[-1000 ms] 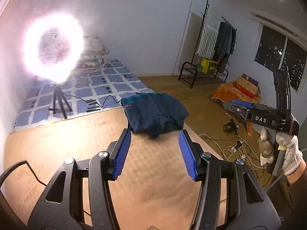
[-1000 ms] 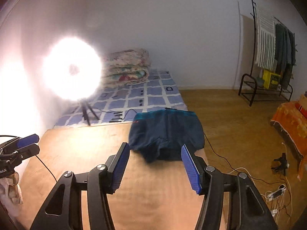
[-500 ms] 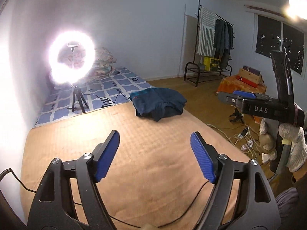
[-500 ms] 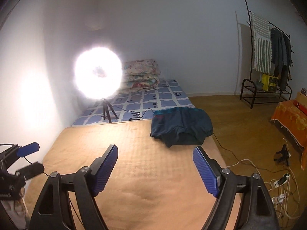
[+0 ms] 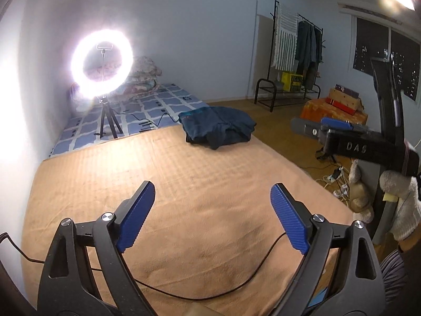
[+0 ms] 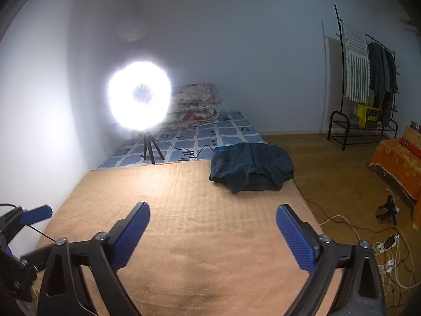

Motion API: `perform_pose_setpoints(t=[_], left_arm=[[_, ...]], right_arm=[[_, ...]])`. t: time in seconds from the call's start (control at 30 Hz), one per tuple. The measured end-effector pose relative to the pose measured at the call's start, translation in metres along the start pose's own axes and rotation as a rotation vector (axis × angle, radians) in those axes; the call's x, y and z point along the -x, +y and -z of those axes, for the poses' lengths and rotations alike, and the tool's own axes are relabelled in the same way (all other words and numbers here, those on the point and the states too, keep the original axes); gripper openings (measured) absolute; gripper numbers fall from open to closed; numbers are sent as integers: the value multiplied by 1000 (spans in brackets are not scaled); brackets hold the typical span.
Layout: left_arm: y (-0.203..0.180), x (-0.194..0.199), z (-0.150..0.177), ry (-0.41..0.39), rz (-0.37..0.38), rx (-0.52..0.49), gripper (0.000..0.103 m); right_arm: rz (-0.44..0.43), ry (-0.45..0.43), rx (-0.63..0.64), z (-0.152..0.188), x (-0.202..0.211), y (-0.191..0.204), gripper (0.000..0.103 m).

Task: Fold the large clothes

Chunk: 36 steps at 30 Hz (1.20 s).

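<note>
So, fingers first: the left gripper (image 5: 211, 205) is spread wide with nothing held between its blue pads (image 5: 135, 217), and the same goes for the right gripper (image 6: 213, 226), jaws splayed and empty over bare blanket. Both are carried above the tan blanket (image 5: 184, 184), well apart from the garment.

The dark blue garment (image 6: 251, 167) is sat at about 12 to 1 o'clock from either gripper, at the far right corner of the blanket, already bundled into a rough folded stack with a flap poking out toward the near side. By the look of it the fold is mostly done, or a fresh item is about to be fetched; that can't be settled from this.

If the fold is to be tidied, the loose flap should probably be pinched at its two corners, one per gripper, lifted only a little and tucked back on top, so the layers underneath aren't dragged. The stack is close to the edge, so any pull toward 3 o'clock would likely tip it onto the floor.

View differences: in the left wrist view the right gripper (image 5: 319, 126) is seen side-on at 3 o'clock with a gloved hand (image 5: 405, 208) below it, plus a black cable (image 5: 236, 287) lying across the near blanket. In the right wrist view the left gripper's blue tip (image 6: 35, 214) shows at 9 o'clock. The ring light (image 6: 139, 98) on its tripod is caught in both.
</note>
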<state>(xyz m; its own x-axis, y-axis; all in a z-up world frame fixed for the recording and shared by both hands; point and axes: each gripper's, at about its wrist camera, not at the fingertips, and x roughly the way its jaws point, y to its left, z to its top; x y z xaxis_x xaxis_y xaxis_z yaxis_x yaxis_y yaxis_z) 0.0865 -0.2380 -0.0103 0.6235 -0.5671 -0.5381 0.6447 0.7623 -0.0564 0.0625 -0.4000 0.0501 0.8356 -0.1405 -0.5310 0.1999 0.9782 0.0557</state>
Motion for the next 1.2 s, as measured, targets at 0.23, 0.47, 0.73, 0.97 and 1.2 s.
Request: perform_pose_setpoints(t=[0.23, 0.47, 0.73, 0.97, 1.2], left_arm=[[-2, -2, 9, 21, -15, -12, 92], [-1, 5, 14, 35, -33, 5, 97], [0, 27, 12, -36, -96, 8, 103], [3, 32, 13, -69, -155, -5, 103], [6, 31, 17, -58, -183, -4, 103]], right_arm=[[30, -23, 52, 5, 0, 10, 102], [42, -26, 67, 10, -2, 17, 103], [51, -39, 10, 12, 3, 12, 103], [76, -59, -38, 14, 8, 5, 103], [83, -55, -27, 15, 8, 6, 103]])
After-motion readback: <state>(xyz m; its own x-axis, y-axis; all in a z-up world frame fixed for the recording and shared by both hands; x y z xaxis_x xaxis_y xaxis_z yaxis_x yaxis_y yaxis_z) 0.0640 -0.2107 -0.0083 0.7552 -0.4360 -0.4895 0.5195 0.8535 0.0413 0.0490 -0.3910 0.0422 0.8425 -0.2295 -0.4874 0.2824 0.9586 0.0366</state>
